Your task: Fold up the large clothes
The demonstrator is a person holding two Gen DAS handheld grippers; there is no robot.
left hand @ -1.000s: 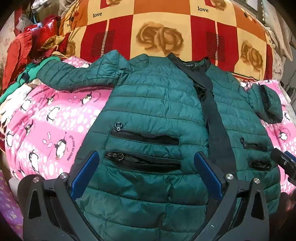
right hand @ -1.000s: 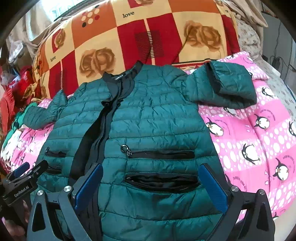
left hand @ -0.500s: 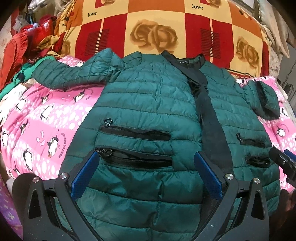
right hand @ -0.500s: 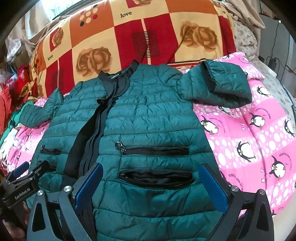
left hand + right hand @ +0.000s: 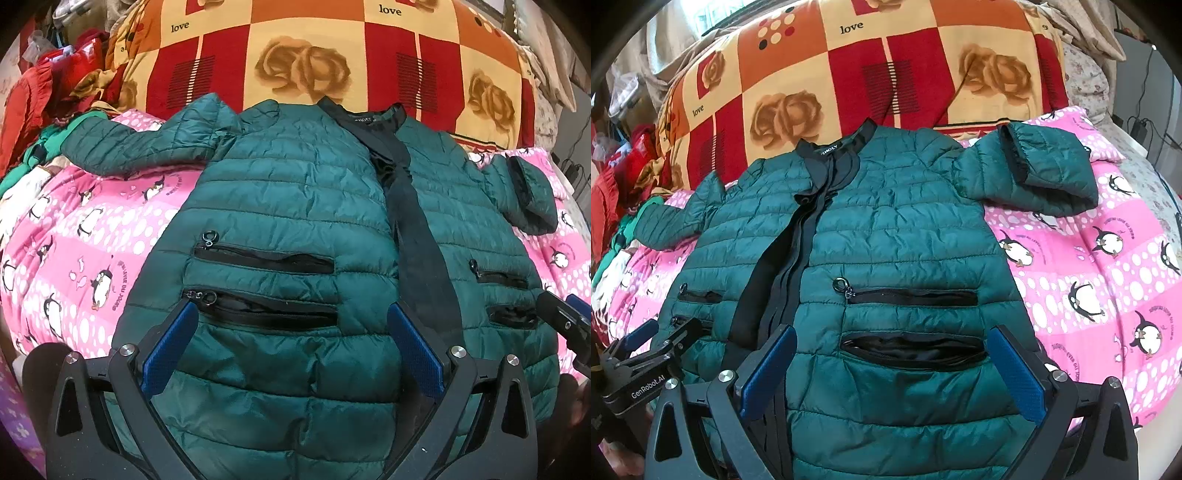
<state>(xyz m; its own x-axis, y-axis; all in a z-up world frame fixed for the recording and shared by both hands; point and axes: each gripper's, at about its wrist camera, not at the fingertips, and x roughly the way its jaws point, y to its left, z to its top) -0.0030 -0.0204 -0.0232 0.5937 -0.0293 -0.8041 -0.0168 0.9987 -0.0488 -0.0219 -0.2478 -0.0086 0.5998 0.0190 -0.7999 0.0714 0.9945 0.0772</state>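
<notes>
We've got the green puffer jacket [image 5: 295, 206] spread flat on the penguin quilt [image 5: 74, 258] for folding; L gripper [image 5: 291, 332] & R gripper [image 5: 892, 363] both gaping, empty, over its hem.

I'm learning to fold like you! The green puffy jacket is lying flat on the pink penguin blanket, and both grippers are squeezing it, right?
Not quite. The right wrist view shows the right gripper wide open above the green puffy jacket; the left gripper too. It does lie on the pink penguin blanket.

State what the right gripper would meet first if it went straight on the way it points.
Probably the jacket: the open right gripper points at its front, near the lower pocket. How far above it the fingers are is unclear.
</notes>
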